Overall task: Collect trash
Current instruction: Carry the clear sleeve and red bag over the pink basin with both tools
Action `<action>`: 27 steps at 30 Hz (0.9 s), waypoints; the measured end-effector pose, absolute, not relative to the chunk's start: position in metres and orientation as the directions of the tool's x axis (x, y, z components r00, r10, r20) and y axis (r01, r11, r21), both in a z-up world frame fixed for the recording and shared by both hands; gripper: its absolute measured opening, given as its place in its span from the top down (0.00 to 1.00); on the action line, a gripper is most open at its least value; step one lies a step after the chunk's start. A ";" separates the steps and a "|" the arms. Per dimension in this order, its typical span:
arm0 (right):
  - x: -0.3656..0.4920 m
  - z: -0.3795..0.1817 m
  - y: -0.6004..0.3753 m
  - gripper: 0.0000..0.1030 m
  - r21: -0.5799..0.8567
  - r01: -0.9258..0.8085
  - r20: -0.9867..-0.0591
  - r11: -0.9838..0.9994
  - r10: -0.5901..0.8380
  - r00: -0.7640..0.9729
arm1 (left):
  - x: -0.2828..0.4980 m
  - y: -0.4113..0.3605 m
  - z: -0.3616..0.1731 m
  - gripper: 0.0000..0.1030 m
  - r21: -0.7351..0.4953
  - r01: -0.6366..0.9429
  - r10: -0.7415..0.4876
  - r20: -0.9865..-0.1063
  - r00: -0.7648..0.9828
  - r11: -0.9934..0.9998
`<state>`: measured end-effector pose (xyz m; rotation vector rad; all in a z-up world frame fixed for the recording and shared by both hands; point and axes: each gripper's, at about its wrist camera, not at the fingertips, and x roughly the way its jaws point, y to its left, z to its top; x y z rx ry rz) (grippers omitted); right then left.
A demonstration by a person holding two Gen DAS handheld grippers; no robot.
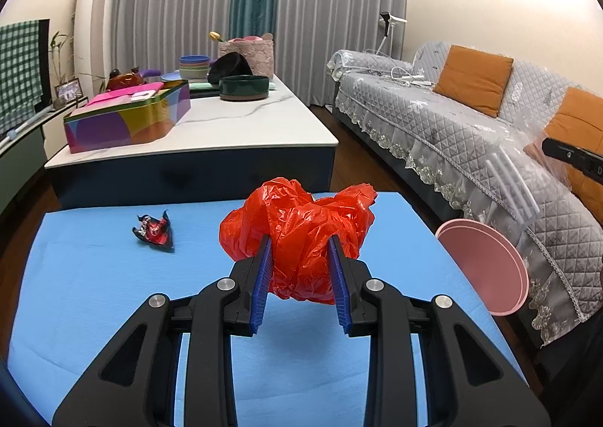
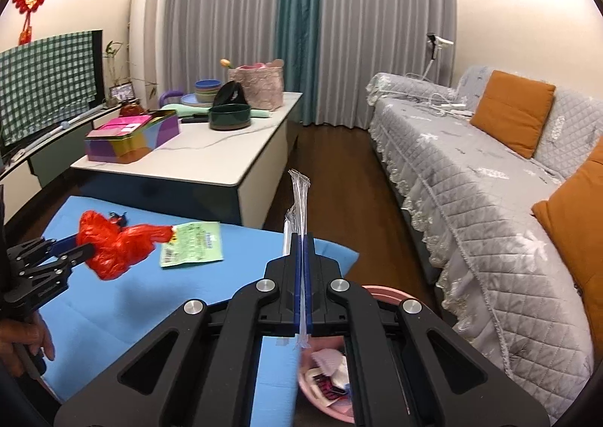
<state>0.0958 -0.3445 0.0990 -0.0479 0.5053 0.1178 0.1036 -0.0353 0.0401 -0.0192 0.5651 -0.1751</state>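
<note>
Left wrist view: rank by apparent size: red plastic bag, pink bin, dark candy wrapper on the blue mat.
1. red plastic bag, nearest the camera, so inflated
2. pink bin, partly out of sight behind the mat edge, so unsure against the bag
3. dark candy wrapper, clearly smallest

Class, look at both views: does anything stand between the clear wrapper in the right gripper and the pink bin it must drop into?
Nothing visible does. The right gripper is shut on the clear wrapper, and the pink bin sits below it beside the blue table, its mouth open with trash already inside.
</note>
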 end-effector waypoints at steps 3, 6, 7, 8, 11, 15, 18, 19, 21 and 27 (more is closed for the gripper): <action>0.098 0.090 -0.360 0.98 0.013 -0.091 -0.490 0.996 0.086 0.867 | 0.106 -0.041 0.036 0.72 -0.069 0.172 -0.181 -0.542 0.821 0.983; 0.099 0.085 -0.371 0.98 0.031 -0.070 -0.492 0.997 0.076 0.867 | 0.109 -0.049 0.033 0.72 -0.068 0.185 -0.191 -0.547 0.815 0.980; 0.100 0.084 -0.374 0.98 0.041 -0.064 -0.495 0.997 0.076 0.866 | 0.109 -0.052 0.033 0.72 -0.065 0.189 -0.193 -0.547 0.814 0.980; 0.100 0.082 -0.377 0.98 0.044 -0.060 -0.497 0.997 0.074 0.865 | 0.110 -0.056 0.032 0.72 -0.063 0.193 -0.195 -0.548 0.813 0.979; 0.101 0.076 -0.382 0.98 0.032 -0.050 -0.504 0.998 0.060 0.861 | 0.112 -0.065 0.031 0.72 -0.064 0.205 -0.206 -0.549 0.810 0.977; 0.103 0.069 -0.390 0.98 0.033 -0.038 -0.514 0.999 0.050 0.856 | 0.116 -0.080 0.029 0.72 -0.061 0.227 -0.222 -0.552 0.804 0.972; 0.106 0.065 -0.399 0.99 0.041 -0.026 -0.522 0.999 0.044 0.852 | 0.119 -0.091 0.027 0.72 -0.060 0.241 -0.232 -0.556 0.798 0.969; 0.106 0.064 -0.402 0.99 0.044 -0.022 -0.524 0.999 0.042 0.851 | 0.120 -0.094 0.026 0.72 -0.060 0.244 -0.235 -0.557 0.797 0.968; 0.107 0.062 -0.408 0.99 0.048 -0.015 -0.526 0.999 0.038 0.850 | 0.122 -0.101 0.025 0.72 -0.060 0.252 -0.242 -0.559 0.793 0.966; 0.110 0.057 -0.423 0.99 0.060 0.006 -0.534 0.998 0.027 0.845 | 0.127 -0.125 0.028 0.72 -0.059 0.286 -0.269 -0.558 0.785 0.957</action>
